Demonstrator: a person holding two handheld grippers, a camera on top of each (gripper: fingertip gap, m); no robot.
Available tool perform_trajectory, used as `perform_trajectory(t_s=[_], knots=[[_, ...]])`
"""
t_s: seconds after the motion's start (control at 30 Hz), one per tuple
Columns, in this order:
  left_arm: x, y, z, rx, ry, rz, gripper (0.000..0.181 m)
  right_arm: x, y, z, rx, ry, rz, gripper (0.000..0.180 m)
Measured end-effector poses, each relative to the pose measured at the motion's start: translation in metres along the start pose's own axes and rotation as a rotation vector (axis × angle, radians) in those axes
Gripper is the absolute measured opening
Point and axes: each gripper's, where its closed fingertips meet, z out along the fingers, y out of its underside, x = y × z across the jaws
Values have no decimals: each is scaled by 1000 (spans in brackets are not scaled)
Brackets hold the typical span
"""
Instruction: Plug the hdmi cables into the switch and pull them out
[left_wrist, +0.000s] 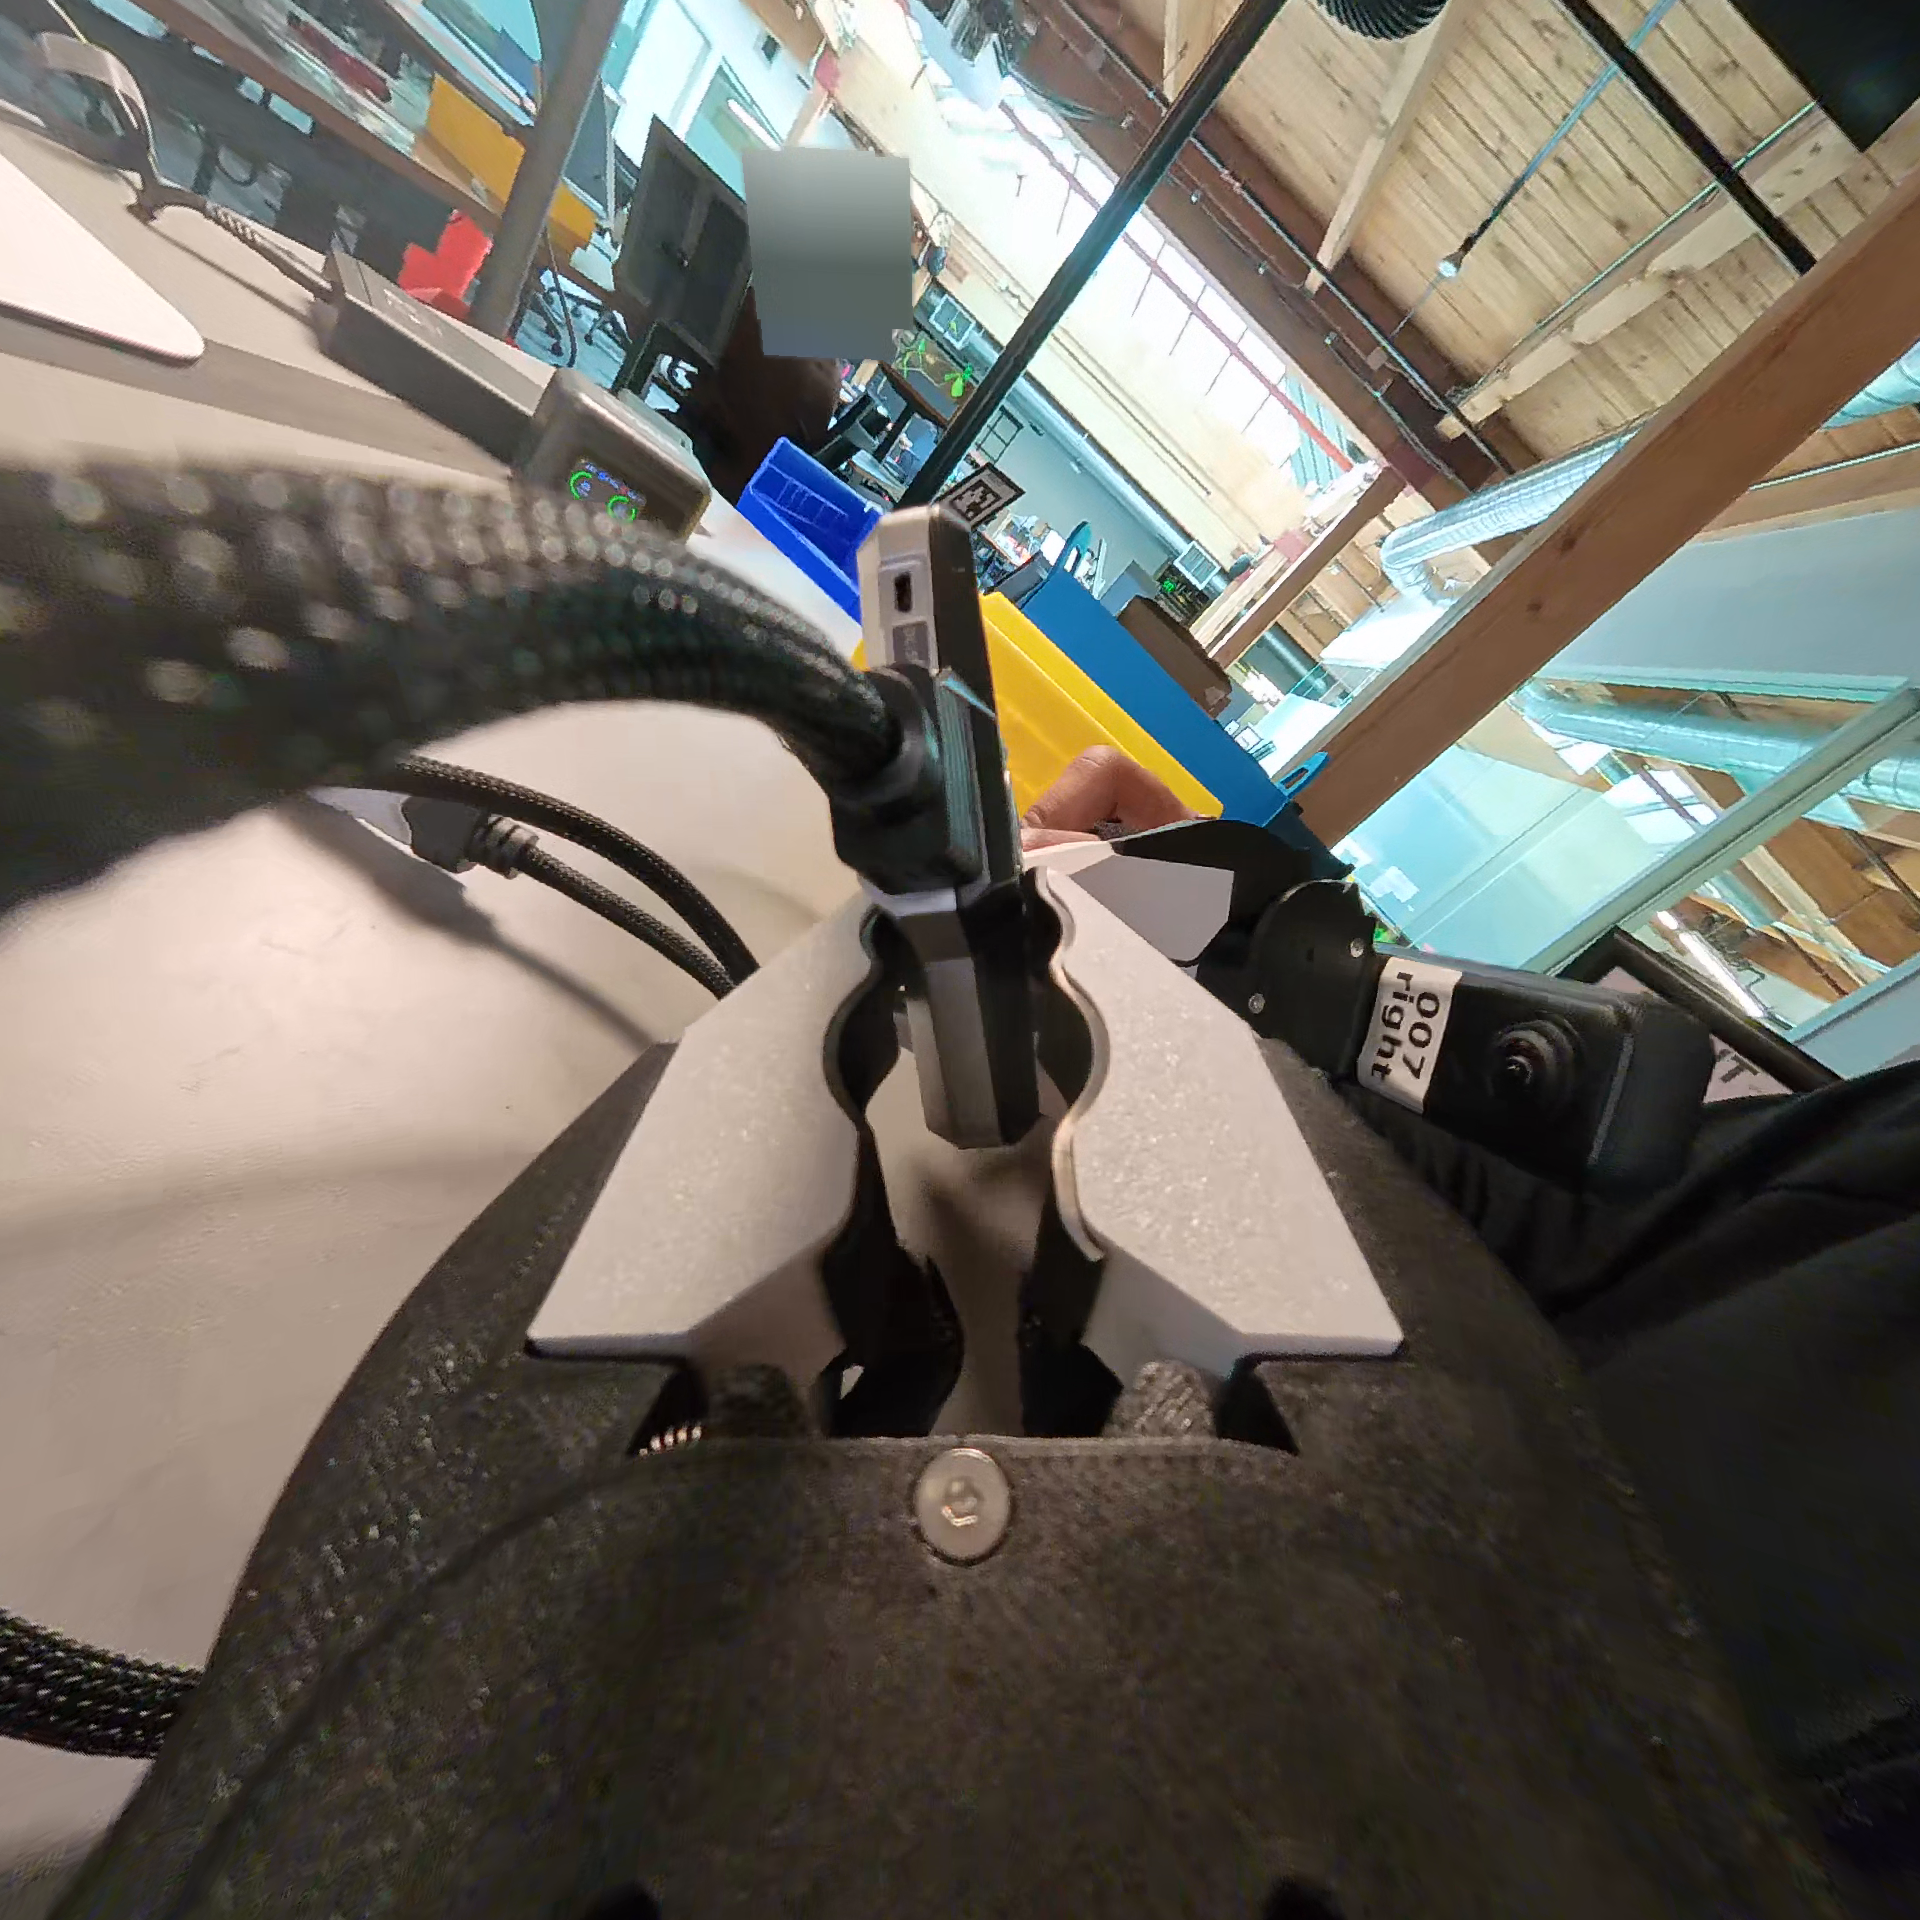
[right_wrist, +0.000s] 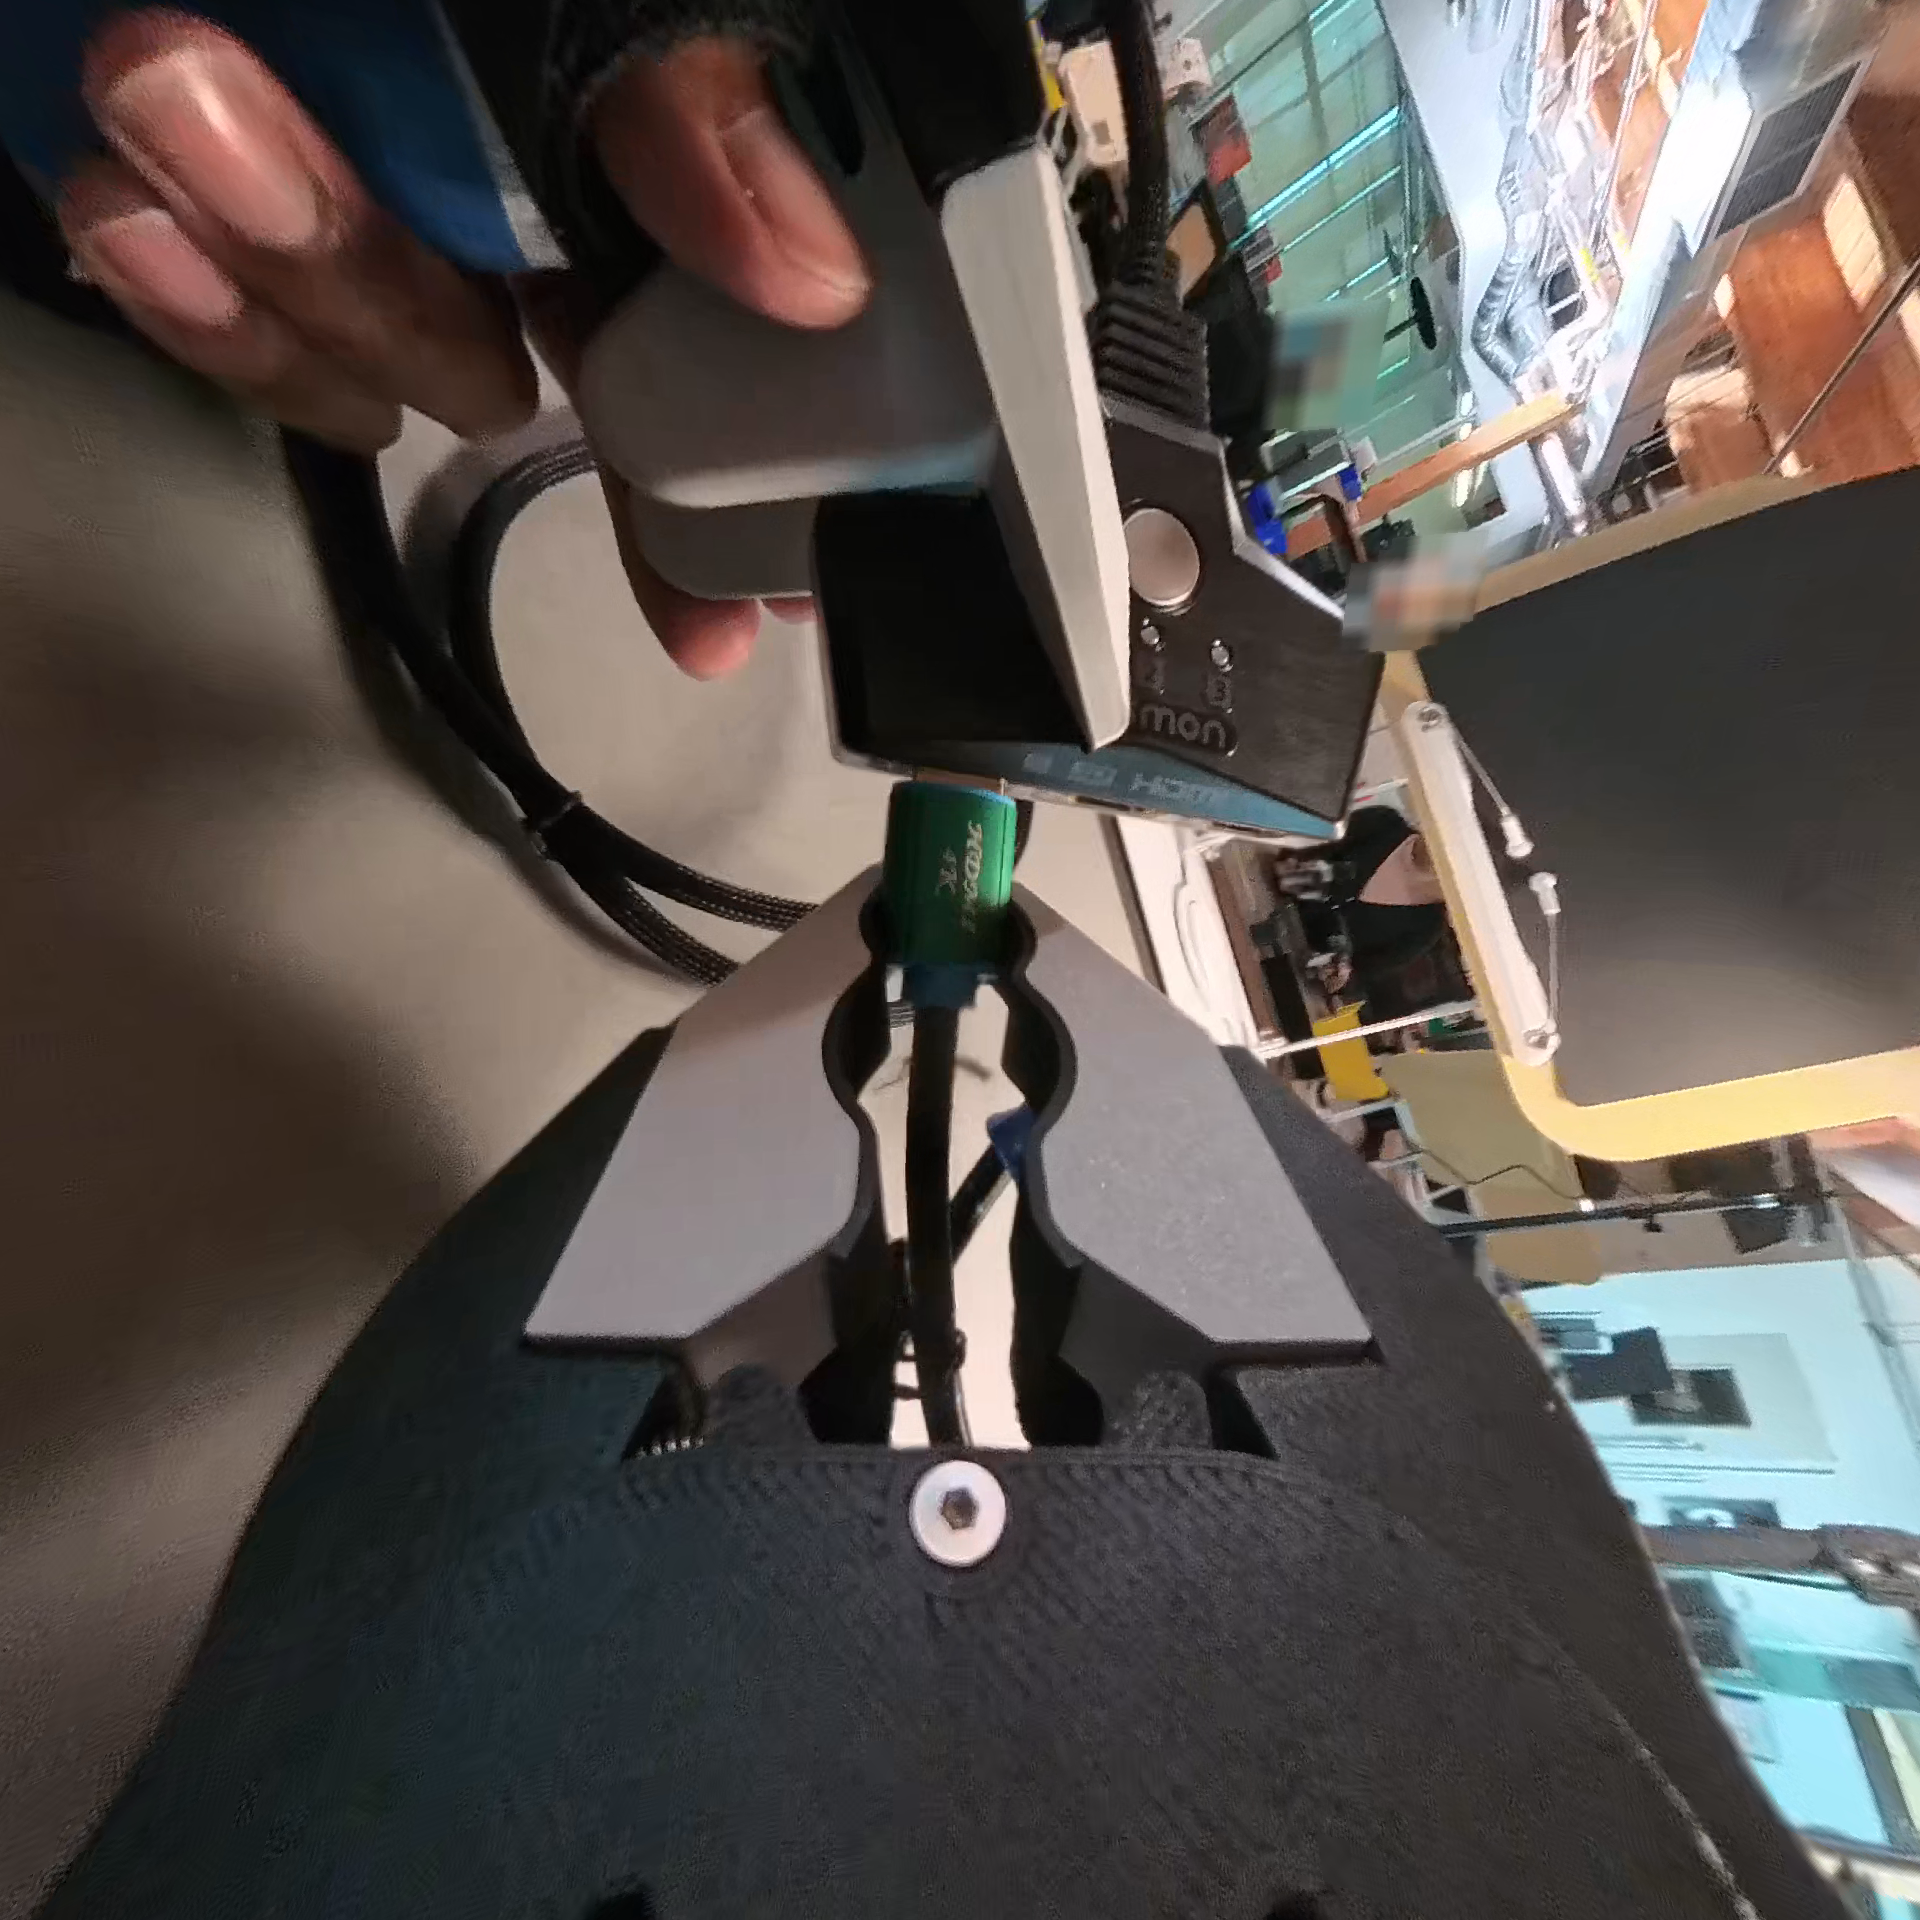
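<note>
My left gripper (left_wrist: 961, 920) is shut on the HDMI switch (left_wrist: 951, 665), a thin black and silver box held edge-on above the table. A thick black braided cable (left_wrist: 623, 644) is plugged into the switch's left side. In the right wrist view my right gripper (right_wrist: 945, 935) is shut on a green HDMI plug (right_wrist: 951, 868). The plug's tip sits in a port on the near edge of the switch (right_wrist: 1257, 675). The left gripper's grey fingers (right_wrist: 1039, 436) clamp the switch from above, and a hand (right_wrist: 312, 229) holds that gripper.
A grey table (left_wrist: 208, 1091) carries more braided cables (left_wrist: 582, 862), a black box (left_wrist: 416, 322) and a small device with a lit display (left_wrist: 613, 468). Blue (left_wrist: 810, 509) and yellow (left_wrist: 1070, 707) bins stand behind. A black and yellow chair (right_wrist: 1662, 831) is at right. Only a small space, under 4 cm, lies between the two pairs of fingers.
</note>
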Motion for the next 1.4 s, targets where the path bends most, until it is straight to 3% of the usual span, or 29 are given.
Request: perform_trajectory(t_s=[0.5, 0.77, 0.9, 1.0, 1.17, 1.3, 1.4], knots=[[2, -2, -5, -12, 55, -2, 21, -3, 5, -12, 39, -69, -138, 3], [10, -1, -7, -40, 129, -8, 21, -9, -4, -19, 90, -141, -83, 2], [6, -12, -13, 3, 132, -33, 21, 9, 11, -23, 63, -110, -62, 1], [1, -11, -17, -11, 132, -52, 21, -3, 14, -22, 37, -132, -137, 1], [-1, -7, -14, -43, 114, -36, 21, -10, 19, -20, 35, -181, -76, 1], [-3, -2, -11, -65, 74, 7, 21, -16, 9, -22, 67, -190, -91, 20], [-7, -2, -10, -64, 46, 11, 20, -12, 2, -23, 75, -158, -82, 25]])
